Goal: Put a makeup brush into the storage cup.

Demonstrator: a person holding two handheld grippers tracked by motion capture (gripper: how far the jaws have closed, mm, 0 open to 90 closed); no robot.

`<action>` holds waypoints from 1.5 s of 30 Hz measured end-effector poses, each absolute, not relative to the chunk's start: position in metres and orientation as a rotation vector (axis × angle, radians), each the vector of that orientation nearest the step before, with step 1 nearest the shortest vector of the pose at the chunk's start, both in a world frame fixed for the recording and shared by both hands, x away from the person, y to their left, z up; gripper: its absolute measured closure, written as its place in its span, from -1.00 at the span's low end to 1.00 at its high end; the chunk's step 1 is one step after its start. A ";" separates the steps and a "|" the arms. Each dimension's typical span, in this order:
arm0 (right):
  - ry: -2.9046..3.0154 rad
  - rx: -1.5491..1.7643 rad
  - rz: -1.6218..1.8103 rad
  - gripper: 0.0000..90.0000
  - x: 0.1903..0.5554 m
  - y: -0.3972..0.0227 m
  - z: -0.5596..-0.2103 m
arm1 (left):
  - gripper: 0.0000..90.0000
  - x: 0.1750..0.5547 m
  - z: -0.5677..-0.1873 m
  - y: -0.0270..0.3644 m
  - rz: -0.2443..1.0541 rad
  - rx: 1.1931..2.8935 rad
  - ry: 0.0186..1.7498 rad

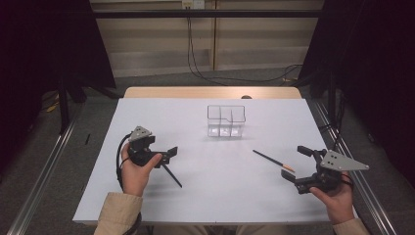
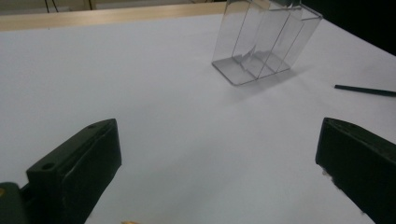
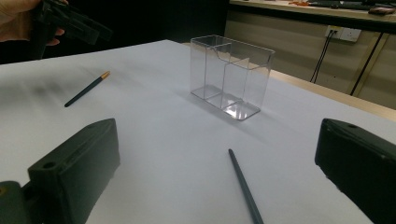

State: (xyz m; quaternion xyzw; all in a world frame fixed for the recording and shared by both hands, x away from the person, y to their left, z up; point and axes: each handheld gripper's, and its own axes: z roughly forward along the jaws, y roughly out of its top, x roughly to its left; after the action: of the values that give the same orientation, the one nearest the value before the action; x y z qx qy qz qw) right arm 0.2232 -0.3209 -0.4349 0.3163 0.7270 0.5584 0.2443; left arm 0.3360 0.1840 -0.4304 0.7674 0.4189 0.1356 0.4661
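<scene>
The left tool [image 1: 169,152] is held low over the near left part of the white bench [image 1: 161,117], its jaws spread wide with nothing between them. In the left gripper view those jaws frame bare bench, and the clear box [image 2: 266,39] stands beyond them, up and to the right. A dark pencil [image 1: 172,175] lies on the bench just beside the left tool, running from under its jaws toward the near edge; whether it touches the tool I cannot tell. In the right gripper view this pencil [image 3: 84,89] shows an orange tip and lies flat, below the left tool [image 3: 77,25].

The right tool [image 1: 295,164] is held over the near right part of the bench, jaws also spread wide and gripping nothing. A second pencil [image 1: 273,160] lies flat just to the left of it, slanting from the middle of the bench toward the tool, orange end nearest the tool. In the right gripper view that pencil [image 3: 245,189] lies between the two jaws, apart from both.

The box [image 1: 225,120], with inner dividers, stands upright at mid-bench toward the far side, well apart from both pencils and both tools
</scene>
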 end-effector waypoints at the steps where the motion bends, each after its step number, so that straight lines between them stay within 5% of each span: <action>1: 1.985 0.864 1.524 -1.00 0.223 -0.321 -0.435 | -1.00 0.336 -0.430 0.184 0.334 1.899 1.038; 22: 1.991 0.862 1.523 -1.00 0.223 -0.321 -0.435 | -1.00 0.343 -0.432 0.177 0.233 2.114 1.343; 45: 1.992 0.868 1.522 -1.00 0.224 -0.320 -0.435 | -0.97 0.341 -0.435 0.160 0.126 2.281 1.444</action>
State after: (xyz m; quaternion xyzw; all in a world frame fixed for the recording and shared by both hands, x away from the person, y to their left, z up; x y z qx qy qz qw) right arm 0.2238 -0.3205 -0.4354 0.3173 0.7286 0.5567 0.2418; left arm 0.3411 0.1604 -0.4355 0.8239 0.5213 0.0455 0.2177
